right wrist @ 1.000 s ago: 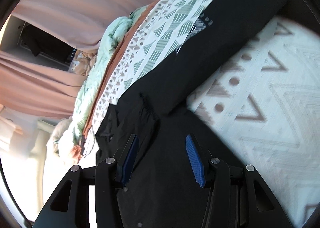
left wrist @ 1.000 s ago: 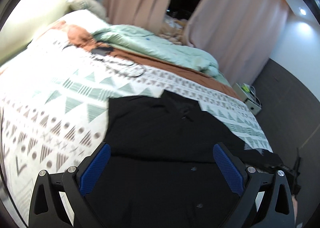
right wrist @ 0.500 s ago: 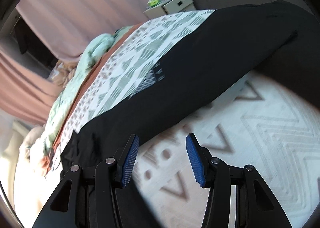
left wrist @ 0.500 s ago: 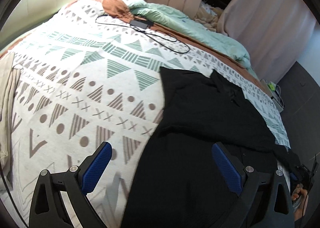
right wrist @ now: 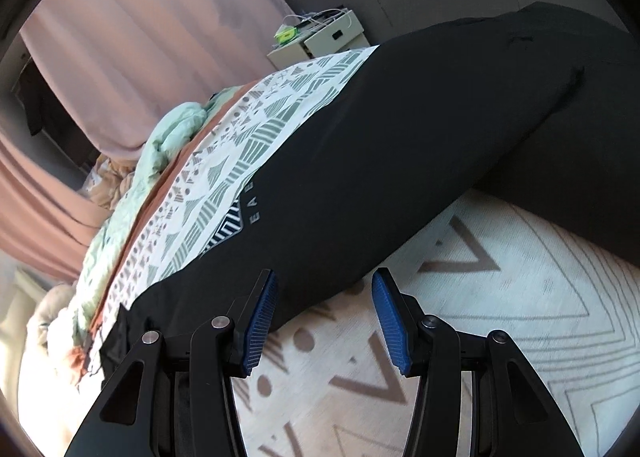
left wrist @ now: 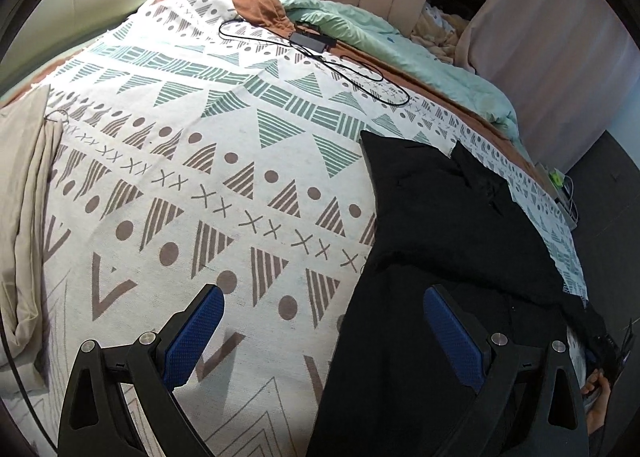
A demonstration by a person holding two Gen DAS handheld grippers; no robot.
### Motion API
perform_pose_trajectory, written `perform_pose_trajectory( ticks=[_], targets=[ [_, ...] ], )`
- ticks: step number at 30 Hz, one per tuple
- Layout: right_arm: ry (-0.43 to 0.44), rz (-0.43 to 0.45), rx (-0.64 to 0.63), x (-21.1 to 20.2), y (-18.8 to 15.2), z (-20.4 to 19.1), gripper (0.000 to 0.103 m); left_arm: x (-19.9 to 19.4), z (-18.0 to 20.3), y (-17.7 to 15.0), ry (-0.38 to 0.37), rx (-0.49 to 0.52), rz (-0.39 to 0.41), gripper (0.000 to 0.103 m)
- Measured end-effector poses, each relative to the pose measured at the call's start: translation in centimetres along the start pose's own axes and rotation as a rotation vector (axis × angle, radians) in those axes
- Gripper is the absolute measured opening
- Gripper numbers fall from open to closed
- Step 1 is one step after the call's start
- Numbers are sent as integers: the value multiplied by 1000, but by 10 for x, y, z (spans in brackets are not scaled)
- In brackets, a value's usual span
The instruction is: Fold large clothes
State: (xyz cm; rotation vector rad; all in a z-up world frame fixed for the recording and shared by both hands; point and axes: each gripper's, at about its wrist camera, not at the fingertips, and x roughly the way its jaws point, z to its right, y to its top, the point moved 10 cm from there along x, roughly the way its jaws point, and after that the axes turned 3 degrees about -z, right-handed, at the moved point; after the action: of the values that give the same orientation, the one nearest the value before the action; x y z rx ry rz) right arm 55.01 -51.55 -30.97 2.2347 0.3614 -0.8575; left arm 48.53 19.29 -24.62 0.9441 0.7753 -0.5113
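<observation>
Black garment (left wrist: 440, 241) spread on patterned bed (left wrist: 200, 177), left claw (left wrist: 320, 333) released above it, right claw (right wrist: 322, 317) released, empty

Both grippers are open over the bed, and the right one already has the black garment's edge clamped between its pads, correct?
Not clamped. In the right wrist view the right gripper is open, its jaws apart, with the black garment edge lying on the patterned bedspread just ahead of them. The left gripper is open too, as you said.
</observation>
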Motion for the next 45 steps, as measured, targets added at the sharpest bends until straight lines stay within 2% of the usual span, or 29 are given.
perform_pose_trajectory(
  ticks=[1, 2, 3, 6, 11, 22, 26, 34, 38, 40, 42, 43, 44, 45],
  targets=[
    [4, 7, -7, 0, 2, 0, 49, 0, -2, 0, 4, -4, -1, 100],
    [10, 14, -23, -1, 4, -2, 33, 0, -3, 1, 6, -11, -1, 100],
    [4, 11, -42, -1, 5, -5, 5, 0, -4, 2, 5, -21, -1, 100],
    [24, 45, -67, -15, 9, -16, 5, -3, -3, 4, -17, -50, 3, 100],
    [93, 127, -119, -54, 16, -56, 4, -9, 13, 4, -49, -52, 11, 100],
    [316, 161, -182, -107, -8, -167, 4, -14, 50, 6, -173, -143, 12, 100],
    [372, 128, -236, -106, -30, -215, 4, -16, 57, 5, -204, -151, 7, 100],
    [410, 55, -378, -83, -80, -285, 4, -21, 39, 11, -197, -166, 20, 100],
    [411, -16, -459, -63, -114, -311, 4, -21, 28, 13, -187, -180, 19, 100],
    [398, -92, -511, -48, -141, -318, 4, -23, 24, 15, -189, -192, 24, 100],
    [361, -191, -548, -29, -163, -320, 8, -24, 24, 17, -192, -200, 31, 100],
    [359, -247, -550, -20, -174, -319, 13, -25, 24, 17, -193, -200, 33, 100],
    [360, -312, -534, -11, -186, -315, 38, -26, 25, 18, -193, -198, 35, 100],
    [360, -332, -519, -8, -190, -310, 62, -26, 25, 18, -193, -196, 37, 100]
  ],
)
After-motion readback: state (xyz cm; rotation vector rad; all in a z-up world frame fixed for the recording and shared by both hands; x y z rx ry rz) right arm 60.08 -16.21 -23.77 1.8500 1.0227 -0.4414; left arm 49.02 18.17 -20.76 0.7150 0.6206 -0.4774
